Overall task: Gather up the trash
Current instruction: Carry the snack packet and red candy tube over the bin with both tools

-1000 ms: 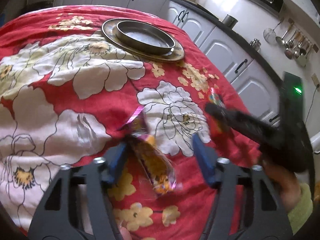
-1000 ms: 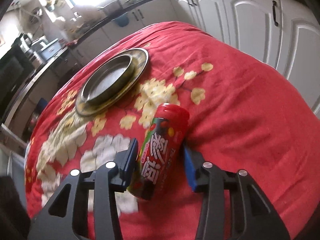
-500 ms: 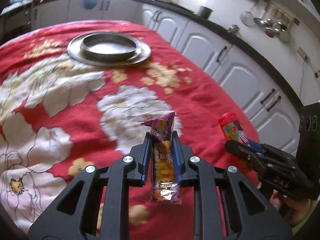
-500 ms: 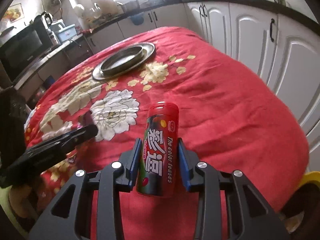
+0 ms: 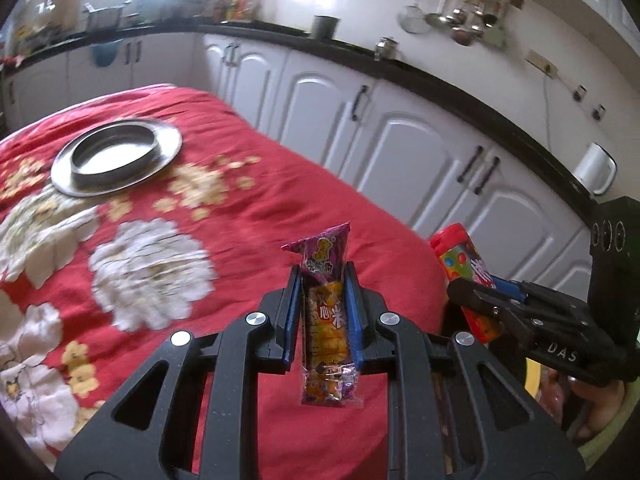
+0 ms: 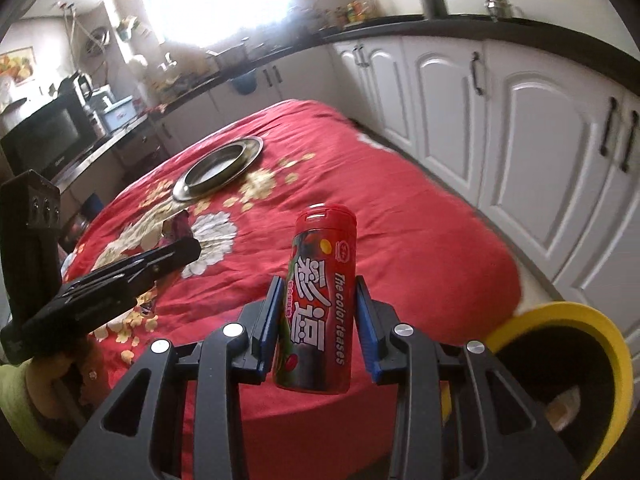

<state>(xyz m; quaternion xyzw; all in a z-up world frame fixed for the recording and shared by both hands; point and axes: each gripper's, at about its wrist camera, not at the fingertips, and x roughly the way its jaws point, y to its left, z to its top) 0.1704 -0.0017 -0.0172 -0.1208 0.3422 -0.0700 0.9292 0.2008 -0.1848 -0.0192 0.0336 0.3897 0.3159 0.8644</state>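
Snack wrapper [image 5: 325, 322] sits pinched in the left gripper [image 5: 324, 312], while the right gripper [image 6: 316, 320] clamps a red candy tube [image 6: 320, 300] above the red tablecloth [image 6: 400, 220].

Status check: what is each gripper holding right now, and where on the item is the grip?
The left gripper clamps the snack wrapper across its middle. The right gripper clamps the red candy tube by its lower sides, cap up.

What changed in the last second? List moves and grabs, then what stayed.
The left gripper closed on the snack packet and lifted it off the tablecloth. The right gripper tightened on the red candy can and raised it too. The metal plate stayed put.
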